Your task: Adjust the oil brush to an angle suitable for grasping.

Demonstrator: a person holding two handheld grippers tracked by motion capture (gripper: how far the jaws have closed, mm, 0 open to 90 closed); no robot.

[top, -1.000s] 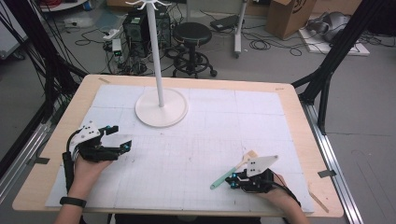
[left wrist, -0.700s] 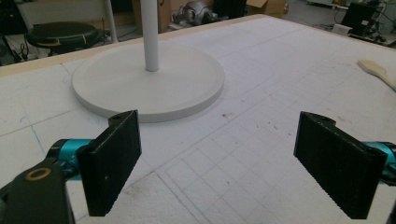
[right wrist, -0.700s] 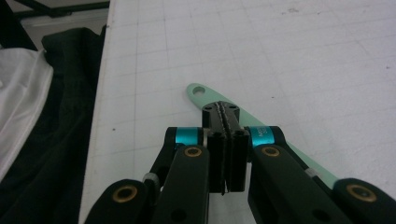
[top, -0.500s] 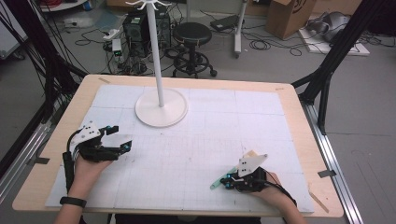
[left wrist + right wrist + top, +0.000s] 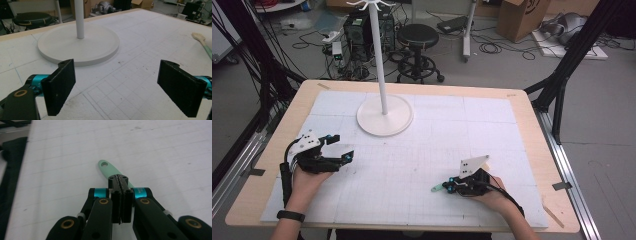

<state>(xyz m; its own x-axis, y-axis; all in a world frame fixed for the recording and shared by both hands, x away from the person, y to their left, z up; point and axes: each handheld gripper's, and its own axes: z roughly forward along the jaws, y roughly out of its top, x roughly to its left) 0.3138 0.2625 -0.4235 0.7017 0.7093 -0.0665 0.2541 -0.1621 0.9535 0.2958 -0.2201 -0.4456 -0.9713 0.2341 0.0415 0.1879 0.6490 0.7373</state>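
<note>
While left tongs [image 5: 117, 92] gape, right tongs [image 5: 120, 182] clamp mint-green spatula handle [image 5: 106, 167] w/ hang hole.

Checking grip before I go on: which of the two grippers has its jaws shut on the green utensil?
The right gripper: its jaws are clamped on the green utensil. The left gripper stands open with nothing between its jaws.

matt mint plastic spatula handle [image 5: 106, 166], wooden table rim [image 5: 532, 107]
</note>
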